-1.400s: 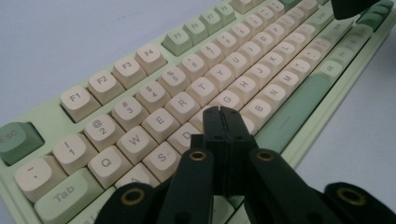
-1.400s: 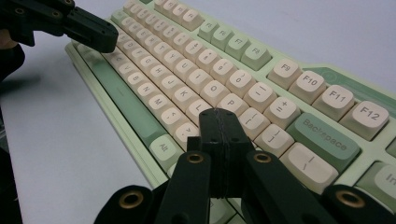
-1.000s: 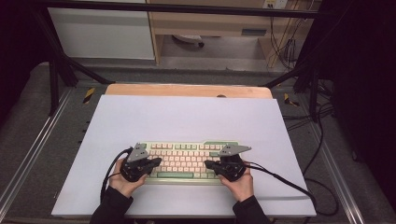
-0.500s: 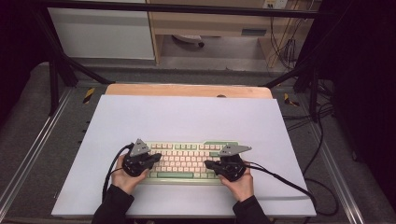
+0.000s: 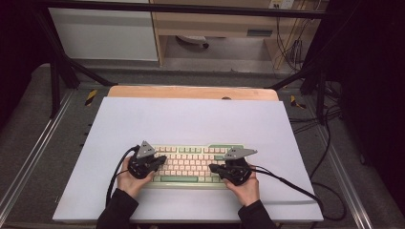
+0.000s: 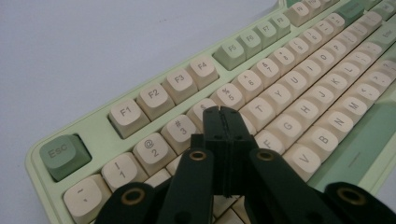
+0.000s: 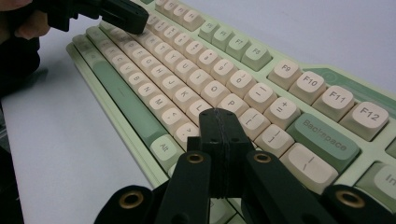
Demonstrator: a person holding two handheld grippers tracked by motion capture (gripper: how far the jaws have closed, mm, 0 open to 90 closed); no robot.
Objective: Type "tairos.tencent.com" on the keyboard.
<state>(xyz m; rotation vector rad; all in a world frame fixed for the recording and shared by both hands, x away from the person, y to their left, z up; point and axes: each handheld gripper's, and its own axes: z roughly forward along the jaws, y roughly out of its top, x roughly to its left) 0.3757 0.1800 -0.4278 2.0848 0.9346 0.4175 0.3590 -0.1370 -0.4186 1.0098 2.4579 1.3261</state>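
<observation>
In the left gripper view, the left claw (image 6: 223, 122) hides the keys beneath its closed tips, perhaps E or R. The keyboard (image 6: 261, 88) runs off the top right corner. From above, its key legends are too small to read.

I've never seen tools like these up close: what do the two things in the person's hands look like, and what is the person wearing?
Each hand holds a black gripper: the left gripper and right gripper each carry a grey three-cornered plate on top and trail a black cable. Up close, two flat black jaws stand pressed together, on black link arms with brass-coloured rings at the pivots. The person wears dark sleeves.
</observation>
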